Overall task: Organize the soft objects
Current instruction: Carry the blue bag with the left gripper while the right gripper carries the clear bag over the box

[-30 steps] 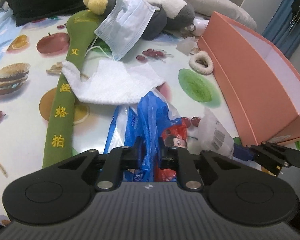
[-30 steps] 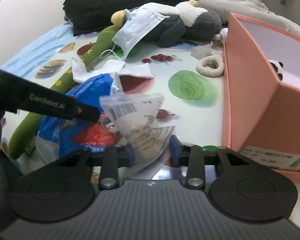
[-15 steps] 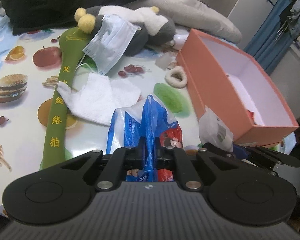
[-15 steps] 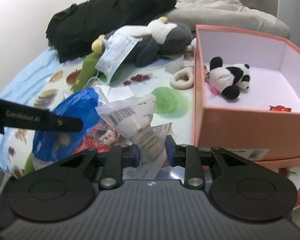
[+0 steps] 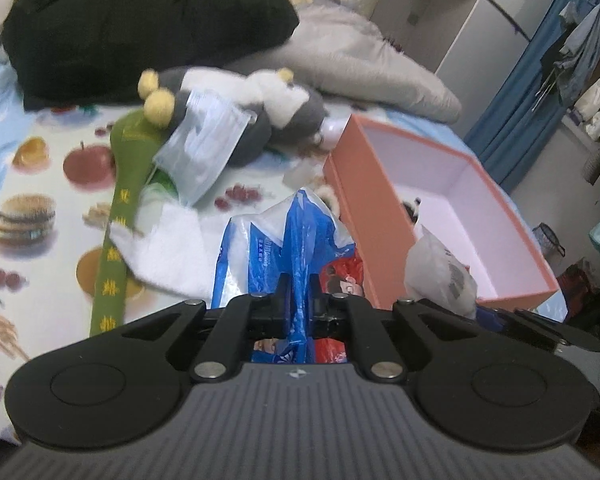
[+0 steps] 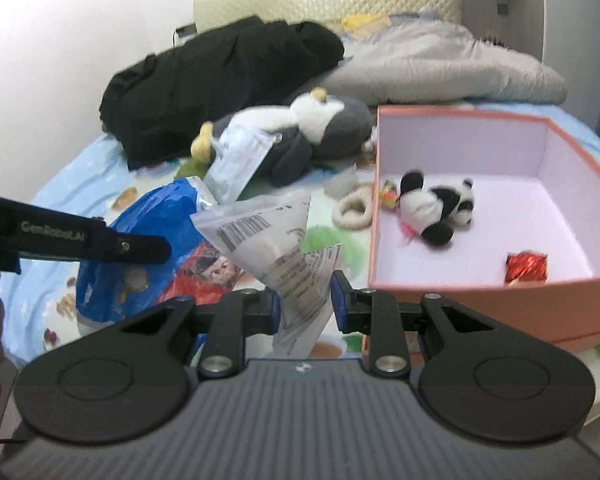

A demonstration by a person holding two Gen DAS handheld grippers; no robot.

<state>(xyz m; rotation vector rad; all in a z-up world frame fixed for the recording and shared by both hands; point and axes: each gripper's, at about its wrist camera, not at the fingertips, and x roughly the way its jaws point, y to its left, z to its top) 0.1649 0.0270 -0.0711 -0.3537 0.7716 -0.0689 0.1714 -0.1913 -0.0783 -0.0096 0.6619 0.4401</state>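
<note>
In the left wrist view, the left gripper point(image 5: 298, 294) is pinching its fingers tight on the blue plastic bag point(image 5: 288, 240), which is hanging above the fruit-print sheet point(image 5: 40, 184); the pink box point(image 5: 376, 208) is sitting to the right, a white cloth point(image 5: 172, 252) and green plush stick point(image 5: 120, 216) to the left, a face mask point(image 5: 202, 152) lying on the grey plush toy point(image 5: 260, 128) farther off. In the right wrist view, the right gripper point(image 6: 305, 306) is clamping a clear packet point(image 6: 276, 248) with a barcode, near the box's point(image 6: 452, 300) left corner; a panda plush point(image 6: 436, 208) and a red wrapper point(image 6: 526, 266) are lying inside the box.
</note>
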